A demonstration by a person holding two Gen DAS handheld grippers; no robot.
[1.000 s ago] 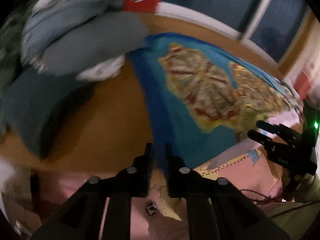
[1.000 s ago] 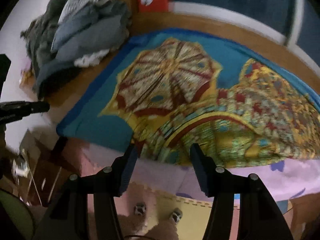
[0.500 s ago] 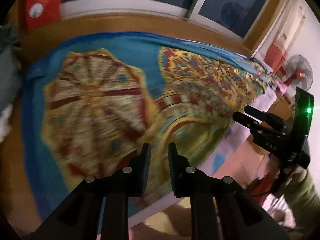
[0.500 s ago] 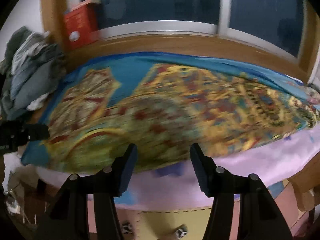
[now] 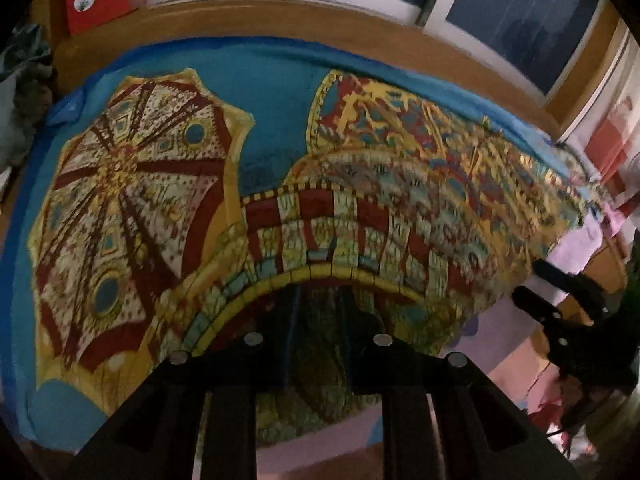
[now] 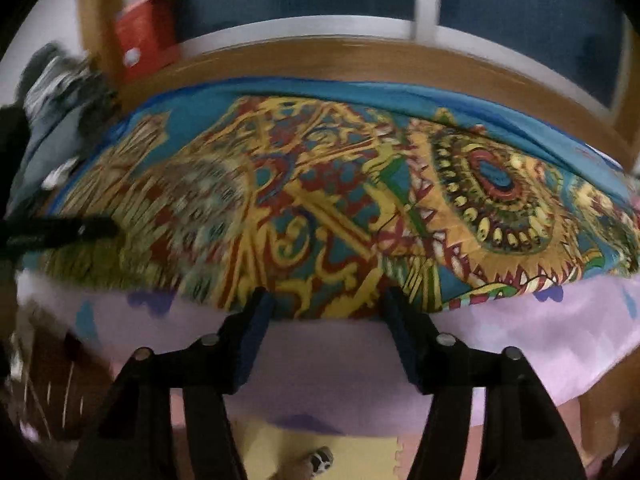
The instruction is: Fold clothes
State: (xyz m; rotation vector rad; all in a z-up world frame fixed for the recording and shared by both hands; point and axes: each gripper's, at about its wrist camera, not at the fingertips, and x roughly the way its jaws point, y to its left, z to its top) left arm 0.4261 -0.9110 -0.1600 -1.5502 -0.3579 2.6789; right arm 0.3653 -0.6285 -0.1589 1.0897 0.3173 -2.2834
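The blue printed cloth (image 5: 280, 92), lying long axis left-to-right on the wooden surface (image 5: 240, 20), is being faced at its near hem by the right tongs (image 6: 328, 304), opening wide and empty, while the narrowly parted left tongs (image 5: 320, 320) are being veiled by that hem, any grip impossible to tell.

Both grippers swept right along the patterned cloth (image 5: 280, 184), away from the grey clothes pile (image 6: 60, 92). Left gripper (image 5: 316, 272) now over the cloth's front edge. Right gripper (image 6: 326, 300) jaws opening, nothing between them.
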